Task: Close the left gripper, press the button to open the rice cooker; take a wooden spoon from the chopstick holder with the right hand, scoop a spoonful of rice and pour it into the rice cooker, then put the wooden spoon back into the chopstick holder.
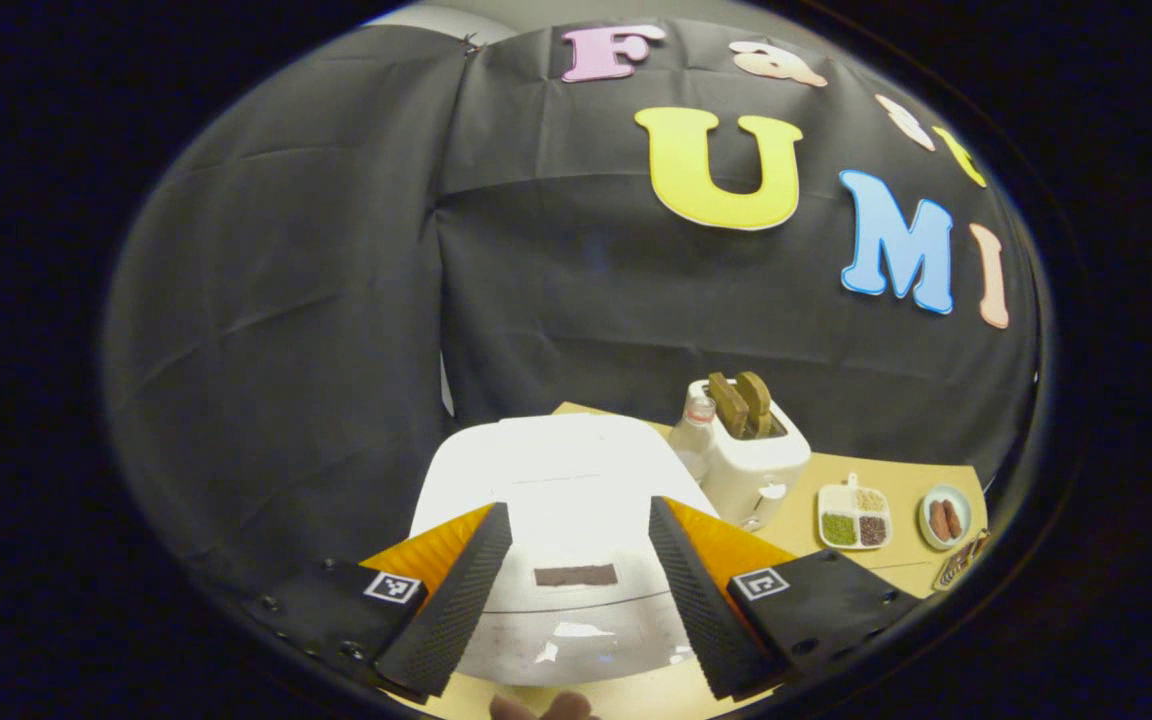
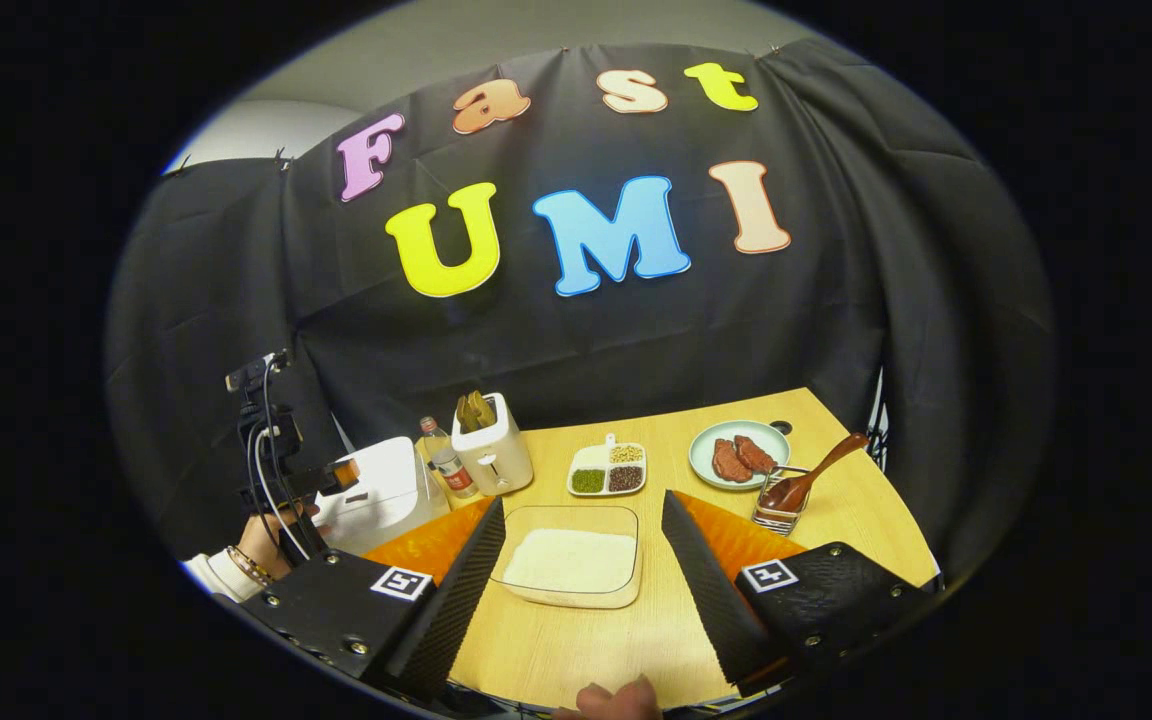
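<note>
The left tongs stood wide open and empty above the closed white rice cooker; its hard lid button probably needed one firm push. The right tongs, also open and empty, hung over the rice dish. The wooden spoon leaned in the chopstick holder on the desk: stiff, light, best gripped on the handle.

On the worktop we see the rice tray; behind it the divided dish, left of it the toaster and rice cooker, right of it the chopstick holder.
</note>
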Demonstrator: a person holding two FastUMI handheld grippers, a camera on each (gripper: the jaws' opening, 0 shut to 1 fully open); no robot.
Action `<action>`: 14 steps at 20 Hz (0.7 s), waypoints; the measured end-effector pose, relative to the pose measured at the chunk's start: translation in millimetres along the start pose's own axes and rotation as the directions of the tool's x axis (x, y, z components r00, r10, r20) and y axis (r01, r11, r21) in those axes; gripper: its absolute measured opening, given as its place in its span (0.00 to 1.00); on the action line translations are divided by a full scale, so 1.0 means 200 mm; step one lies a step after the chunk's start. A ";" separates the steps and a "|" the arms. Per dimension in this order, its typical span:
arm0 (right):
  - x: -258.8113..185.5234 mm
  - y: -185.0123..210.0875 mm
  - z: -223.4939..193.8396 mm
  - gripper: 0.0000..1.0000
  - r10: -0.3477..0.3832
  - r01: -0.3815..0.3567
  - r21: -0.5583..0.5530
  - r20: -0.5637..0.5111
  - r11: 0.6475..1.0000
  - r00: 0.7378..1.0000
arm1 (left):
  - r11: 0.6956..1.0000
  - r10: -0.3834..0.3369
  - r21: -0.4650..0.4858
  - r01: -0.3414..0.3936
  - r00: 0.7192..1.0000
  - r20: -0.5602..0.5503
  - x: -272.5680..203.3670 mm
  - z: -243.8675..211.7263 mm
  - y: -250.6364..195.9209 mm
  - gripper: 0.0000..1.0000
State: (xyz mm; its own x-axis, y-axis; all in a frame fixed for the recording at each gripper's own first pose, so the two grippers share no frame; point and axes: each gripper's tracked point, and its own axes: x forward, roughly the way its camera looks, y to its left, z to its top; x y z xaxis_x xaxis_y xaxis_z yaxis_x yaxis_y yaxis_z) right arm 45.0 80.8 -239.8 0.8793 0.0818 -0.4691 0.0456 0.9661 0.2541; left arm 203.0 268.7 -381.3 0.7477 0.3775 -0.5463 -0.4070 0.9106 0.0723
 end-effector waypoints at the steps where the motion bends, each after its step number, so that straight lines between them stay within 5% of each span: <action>1: -0.01 -0.01 0.03 0.96 0.009 -0.009 -0.005 0.012 1.000 1.000 | 1.000 -0.003 -0.022 0.004 1.000 0.014 -0.07 0.05 -0.02 0.97; 7: -0.10 -0.15 0.19 0.96 0.096 -0.094 -0.026 0.083 0.995 0.992 | 0.999 -0.035 0.019 0.033 0.983 0.180 -0.62 0.38 -0.23 0.95; 9: -0.15 -0.22 0.23 0.96 0.119 -0.118 -0.017 0.080 0.993 0.990 | 0.999 -0.025 0.031 0.021 0.988 0.151 -0.81 0.40 -0.32 0.93; 14: -0.25 -0.44 0.44 0.96 0.084 -0.070 -0.093 0.161 0.993 0.983 | 0.989 -0.145 0.055 0.134 0.934 0.327 -1.45 0.70 -0.67 0.94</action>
State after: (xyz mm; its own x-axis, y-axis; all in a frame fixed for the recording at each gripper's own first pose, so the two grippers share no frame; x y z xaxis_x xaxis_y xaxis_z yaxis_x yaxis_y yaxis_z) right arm 37.9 -29.6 -164.7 0.9449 0.1226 -0.3035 -0.0604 0.9766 0.2066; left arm 114.0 61.6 -115.0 0.9287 0.2754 -0.2482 -0.2731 0.9610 0.0444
